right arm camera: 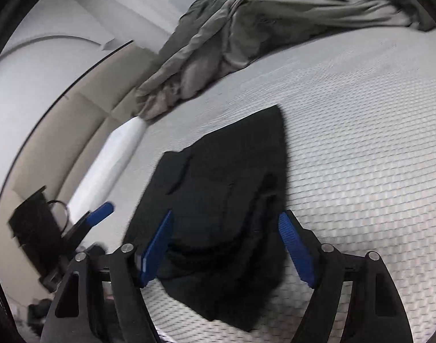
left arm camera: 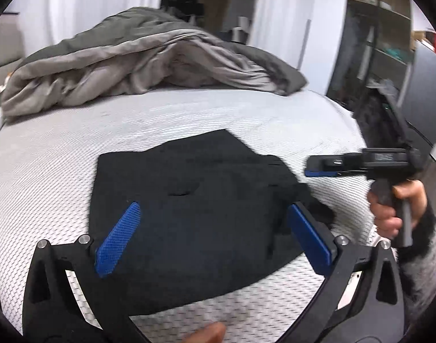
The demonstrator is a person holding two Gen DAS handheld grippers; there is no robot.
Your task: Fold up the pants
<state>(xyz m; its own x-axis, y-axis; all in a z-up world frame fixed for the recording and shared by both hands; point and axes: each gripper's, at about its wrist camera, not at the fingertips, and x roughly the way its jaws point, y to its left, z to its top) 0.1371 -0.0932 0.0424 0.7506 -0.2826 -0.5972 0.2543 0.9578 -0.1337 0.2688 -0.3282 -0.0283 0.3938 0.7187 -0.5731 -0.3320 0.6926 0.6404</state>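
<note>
Mattress (left arm camera: 246,120): we see folded black pants (left arm camera: 195,205) near its front edge.
Left gripper (left arm camera: 215,237): jaws released, empty.
Right gripper (right arm camera: 226,248): spread, gripping nothing.
Left view only: hand (left arm camera: 395,208).

Setting was a home bedroom: bare quilted mattress (left arm camera: 75,171), rumpled grey duvet (left arm camera: 138,57) at far end, shelving (left arm camera: 384,43) right.

Black-framed left gripper (left arm camera: 213,238) with blue textured pads, silver screws; sleeve (left arm camera: 429,245) seemingly fuzzy, black-and-white
</note>
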